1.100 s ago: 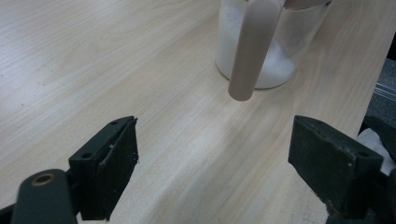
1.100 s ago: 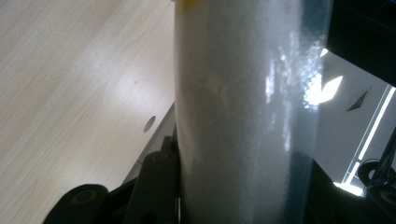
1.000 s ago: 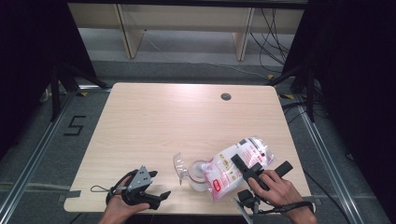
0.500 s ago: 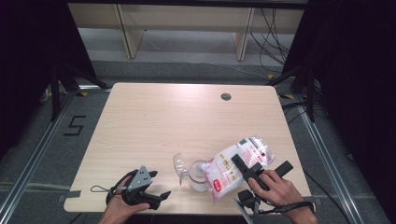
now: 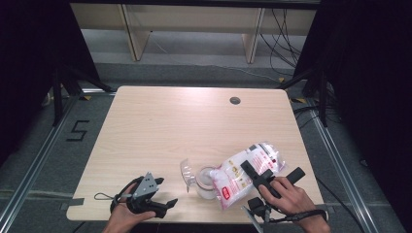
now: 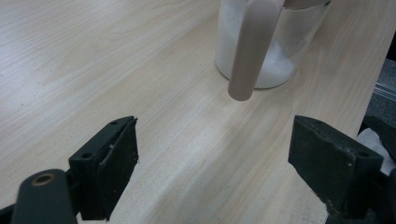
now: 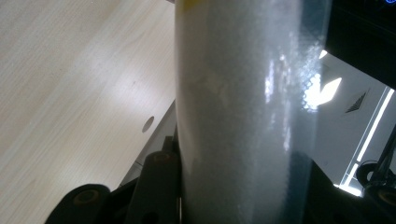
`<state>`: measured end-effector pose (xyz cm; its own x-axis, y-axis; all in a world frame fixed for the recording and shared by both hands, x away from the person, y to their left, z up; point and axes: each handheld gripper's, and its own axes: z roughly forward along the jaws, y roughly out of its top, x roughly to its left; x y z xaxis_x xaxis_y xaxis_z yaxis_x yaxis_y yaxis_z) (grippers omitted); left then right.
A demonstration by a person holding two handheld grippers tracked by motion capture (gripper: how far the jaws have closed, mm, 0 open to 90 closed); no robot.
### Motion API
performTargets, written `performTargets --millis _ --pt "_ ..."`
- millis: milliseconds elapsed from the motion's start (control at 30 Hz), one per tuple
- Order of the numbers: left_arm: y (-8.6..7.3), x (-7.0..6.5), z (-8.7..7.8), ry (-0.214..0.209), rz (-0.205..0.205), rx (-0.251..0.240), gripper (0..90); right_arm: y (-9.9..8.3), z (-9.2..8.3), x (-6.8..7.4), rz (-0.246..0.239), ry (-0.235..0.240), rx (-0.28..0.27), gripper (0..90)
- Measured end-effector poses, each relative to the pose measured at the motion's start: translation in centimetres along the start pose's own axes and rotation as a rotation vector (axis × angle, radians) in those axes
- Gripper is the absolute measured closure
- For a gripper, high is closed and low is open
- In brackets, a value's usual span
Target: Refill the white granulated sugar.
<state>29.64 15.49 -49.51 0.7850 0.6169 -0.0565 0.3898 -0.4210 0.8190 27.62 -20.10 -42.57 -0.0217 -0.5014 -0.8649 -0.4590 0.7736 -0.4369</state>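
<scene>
a black "5" marks the floor [image 5: 77, 131] left of the table.

White bag [image 5: 245, 175] with red print; pale wood table [image 5: 184, 126].

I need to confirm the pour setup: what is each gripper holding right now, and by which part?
The right gripper is shut on the bag of white powder, clamped across its middle. The left gripper is open and holds nothing.

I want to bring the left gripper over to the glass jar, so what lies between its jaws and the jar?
Bare tabletop. In the left gripper view, only wood lies between the open left gripper and the jar.
</scene>
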Motion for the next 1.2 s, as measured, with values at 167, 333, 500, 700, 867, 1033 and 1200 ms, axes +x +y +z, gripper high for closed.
performTargets --millis 167,333,500,700,867,1033,1200 --pt "0.00 0.00 -0.01 0.000 0.000 0.000 15.4 -0.05 -0.01 0.06 0.002 0.001 0.000 70.8" --pt "-0.03 -0.05 0.02 0.007 -0.001 -0.010 15.4 -0.11 -0.06 0.00 -0.004 -0.001 0.001 71.1" --pt "-0.04 -0.05 0.09 0.007 -0.003 -0.014 15.4 -0.16 -0.11 -0.05 -0.001 -0.002 0.001 71.3" --pt "-0.03 -0.05 0.01 0.008 -0.001 -0.010 15.4 -0.17 -0.11 -0.03 -0.002 0.001 0.001 71.6" --pt "-0.01 -0.05 0.00 0.008 -0.002 -0.008 15.5 -0.16 -0.08 -0.04 -0.004 0.002 -0.002 71.8" --pt "0.02 0.02 -0.05 0.000 -0.001 0.004 15.4 -0.22 -0.12 -0.06 0.000 -0.003 -0.005 71.9" --pt "0.02 -0.04 -0.07 0.011 -0.001 0.002 15.4 -0.24 -0.07 -0.12 -0.009 -0.002 -0.011 72.0"
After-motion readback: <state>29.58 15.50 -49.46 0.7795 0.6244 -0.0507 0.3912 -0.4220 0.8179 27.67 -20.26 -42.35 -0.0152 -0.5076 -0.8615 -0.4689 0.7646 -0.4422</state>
